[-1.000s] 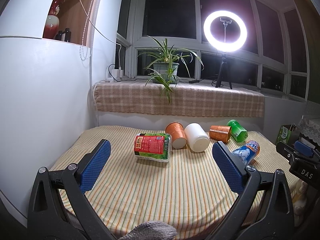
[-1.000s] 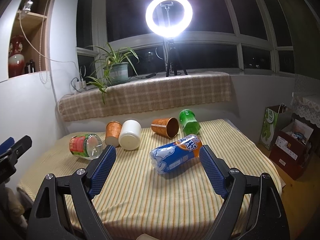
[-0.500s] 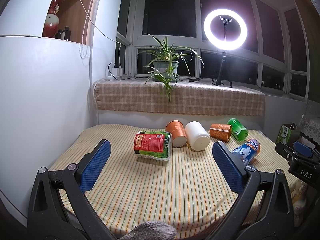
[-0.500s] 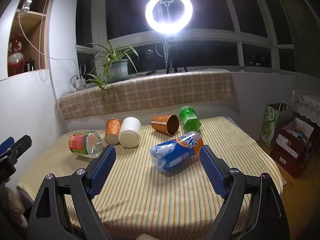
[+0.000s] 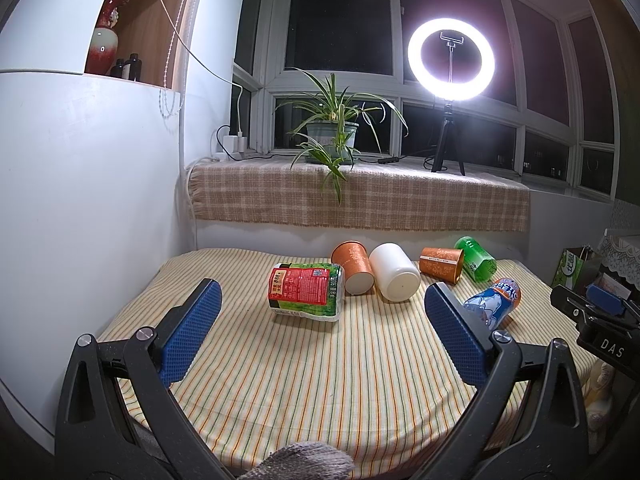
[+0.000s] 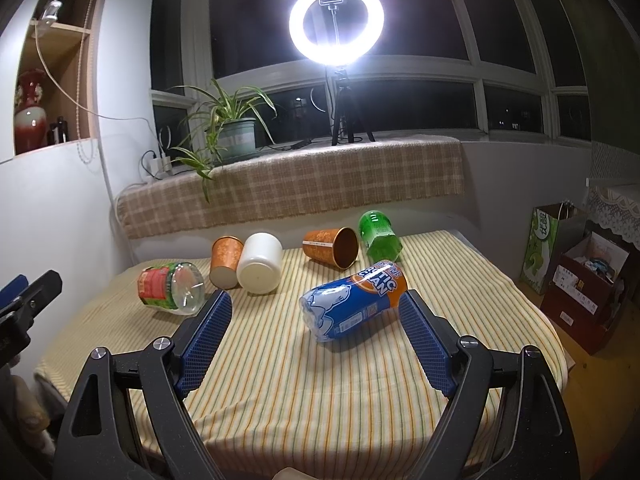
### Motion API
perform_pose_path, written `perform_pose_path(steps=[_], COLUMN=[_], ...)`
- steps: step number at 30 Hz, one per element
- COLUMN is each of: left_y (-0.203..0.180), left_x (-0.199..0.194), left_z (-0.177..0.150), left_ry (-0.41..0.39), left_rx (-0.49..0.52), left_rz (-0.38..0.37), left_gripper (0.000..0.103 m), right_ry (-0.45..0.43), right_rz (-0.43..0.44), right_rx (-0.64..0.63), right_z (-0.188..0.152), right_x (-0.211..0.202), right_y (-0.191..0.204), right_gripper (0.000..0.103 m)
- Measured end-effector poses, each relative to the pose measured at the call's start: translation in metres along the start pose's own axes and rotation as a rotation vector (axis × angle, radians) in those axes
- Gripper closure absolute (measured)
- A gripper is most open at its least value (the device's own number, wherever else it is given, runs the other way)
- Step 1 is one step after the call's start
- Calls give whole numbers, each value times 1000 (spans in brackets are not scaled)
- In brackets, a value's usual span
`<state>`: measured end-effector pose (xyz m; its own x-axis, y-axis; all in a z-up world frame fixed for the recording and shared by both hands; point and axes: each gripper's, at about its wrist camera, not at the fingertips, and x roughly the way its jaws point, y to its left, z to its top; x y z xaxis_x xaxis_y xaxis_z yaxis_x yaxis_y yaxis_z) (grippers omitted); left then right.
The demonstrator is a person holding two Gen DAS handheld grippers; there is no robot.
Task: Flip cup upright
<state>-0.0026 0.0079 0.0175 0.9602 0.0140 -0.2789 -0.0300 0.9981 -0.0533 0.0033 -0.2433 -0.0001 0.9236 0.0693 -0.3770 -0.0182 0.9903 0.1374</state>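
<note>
Lying on their sides across the striped tabletop (image 5: 280, 368): six cups, the white cup (image 5: 394, 277) mid-row, touching an orange cup (image 5: 353, 267). Hovering wide and holding nothing: left hand-held gripper (image 5: 320, 330) nearer than the white cup, right hand-held gripper (image 6: 316, 338) flanking the blue cup (image 6: 354, 300).

Matt striped cloth table cover (image 5: 320, 380), glossy, perhaps plastic, white cup (image 5: 394, 277)

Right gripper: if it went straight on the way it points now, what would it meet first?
Most likely the blue and orange can, lying on its side between and just beyond the open right gripper. Depth is uncertain; it might pass above.
</note>
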Motion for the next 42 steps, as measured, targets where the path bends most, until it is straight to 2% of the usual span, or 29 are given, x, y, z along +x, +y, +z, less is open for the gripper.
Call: perform_pose_path(steps=[20, 29, 35, 37, 42], left_y=[1, 9, 22, 29, 45], left_x=[1, 5, 17, 21, 25], left_z=[0, -3, -23, -27, -39], left_ry=[-1, 33, 69, 87, 119], left_rx=[2, -22, -28, -42, -65], left_rz=[-3, 0, 15, 21, 35], left_gripper=[0, 0, 0, 0, 0], right_ry=[22, 79, 185, 254, 409], right_rz=[12, 73, 141, 192, 243], right_rx=[-13, -28, -29, -15, -10], right_z=[2, 16, 36, 46, 65], right_x=[13, 46, 93, 116, 173], right_y=[5, 12, 17, 17, 25], right_gripper=[18, 17, 18, 18, 18])
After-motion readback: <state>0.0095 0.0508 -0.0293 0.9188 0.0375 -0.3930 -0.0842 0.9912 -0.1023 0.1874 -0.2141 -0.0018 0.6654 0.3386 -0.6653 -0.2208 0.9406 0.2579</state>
